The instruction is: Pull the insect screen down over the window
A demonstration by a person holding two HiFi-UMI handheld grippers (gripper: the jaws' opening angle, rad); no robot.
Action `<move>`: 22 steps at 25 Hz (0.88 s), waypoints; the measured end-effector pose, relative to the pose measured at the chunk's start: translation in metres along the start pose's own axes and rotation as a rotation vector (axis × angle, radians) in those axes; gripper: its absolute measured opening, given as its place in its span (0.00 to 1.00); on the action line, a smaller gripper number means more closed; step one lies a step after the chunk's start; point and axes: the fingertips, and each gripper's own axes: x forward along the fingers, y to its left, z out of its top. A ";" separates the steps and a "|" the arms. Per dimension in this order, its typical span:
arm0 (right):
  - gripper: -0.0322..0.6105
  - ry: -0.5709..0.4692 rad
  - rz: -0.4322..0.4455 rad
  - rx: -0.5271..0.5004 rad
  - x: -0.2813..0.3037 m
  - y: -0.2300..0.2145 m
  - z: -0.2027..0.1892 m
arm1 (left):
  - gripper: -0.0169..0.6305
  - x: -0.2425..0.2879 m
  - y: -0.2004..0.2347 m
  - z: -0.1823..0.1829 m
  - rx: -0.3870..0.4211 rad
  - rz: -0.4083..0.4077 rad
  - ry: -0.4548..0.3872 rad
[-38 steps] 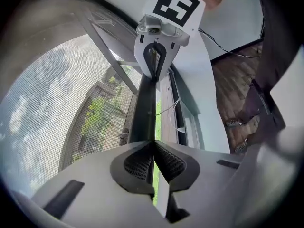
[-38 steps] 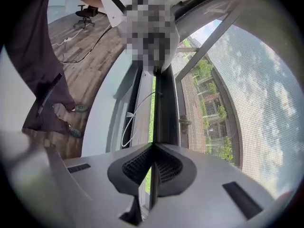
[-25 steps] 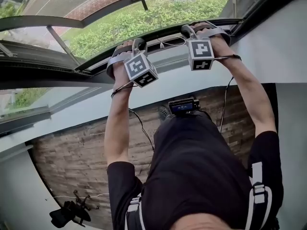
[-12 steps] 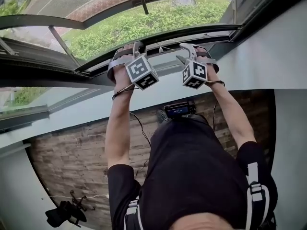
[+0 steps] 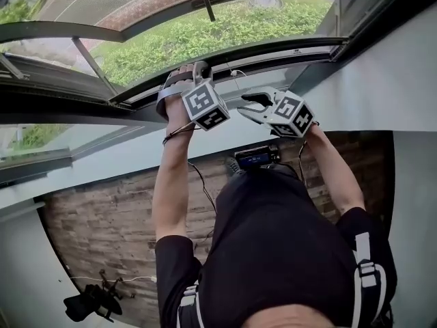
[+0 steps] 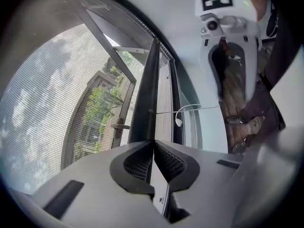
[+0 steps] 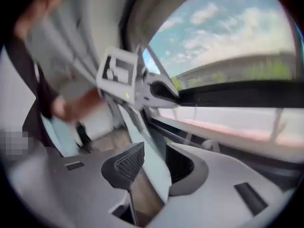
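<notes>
Green shrubs (image 5: 205,33) show through the window behind the grey mesh insect screen (image 6: 42,108). The screen's dark bottom rail (image 6: 146,89) runs along the window's lower edge. The left hand-held gripper (image 6: 153,145) is clamped shut on that rail. To the right of it, off the rail on the room side, the right hand-held gripper (image 5: 247,105) holds nothing; its jaws have just sprung wide and eased back slightly. A thin white cord (image 6: 190,109) crosses just beside the rail.
</notes>
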 end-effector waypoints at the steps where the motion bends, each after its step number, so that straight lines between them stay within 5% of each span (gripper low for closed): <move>1: 0.25 -0.119 0.194 0.156 -0.013 0.022 0.013 | 0.06 0.000 0.000 0.001 0.001 -0.001 -0.002; 2: 0.25 -0.231 0.362 0.269 -0.027 0.041 0.027 | 0.06 0.000 0.000 0.001 0.001 -0.001 -0.002; 3: 0.25 -0.305 0.438 0.314 -0.038 0.049 0.034 | 0.06 0.000 0.000 0.001 0.002 0.000 -0.002; 4: 0.25 -0.328 0.399 0.291 -0.045 0.041 0.034 | 0.06 0.000 0.000 0.001 0.003 0.001 -0.002; 5: 0.25 -0.306 0.258 0.232 -0.047 0.016 0.026 | 0.06 0.000 0.000 0.001 0.005 0.002 -0.001; 8: 0.25 -0.125 -0.348 0.113 -0.048 -0.094 -0.014 | 0.06 0.000 0.000 0.000 0.002 -0.001 0.000; 10: 0.25 -0.058 -0.491 0.240 -0.035 -0.136 -0.043 | 0.06 0.000 0.001 -0.001 0.002 -0.002 0.001; 13: 0.26 -0.150 -0.410 0.671 -0.003 -0.158 -0.082 | 0.06 0.001 0.000 -0.002 0.005 -0.001 0.004; 15: 0.26 -0.235 -0.344 0.858 0.011 -0.164 -0.093 | 0.06 0.002 0.000 -0.002 0.003 -0.001 0.006; 16: 0.25 -0.274 -0.295 0.898 0.016 -0.163 -0.093 | 0.06 0.002 0.001 -0.001 0.001 -0.001 0.006; 17: 0.08 -0.297 -0.240 0.904 0.019 -0.156 -0.090 | 0.06 0.001 0.001 -0.001 0.000 -0.001 0.006; 22: 0.06 -0.118 -0.096 0.738 0.030 -0.097 -0.107 | 0.06 -0.001 0.001 0.000 -0.005 0.000 0.004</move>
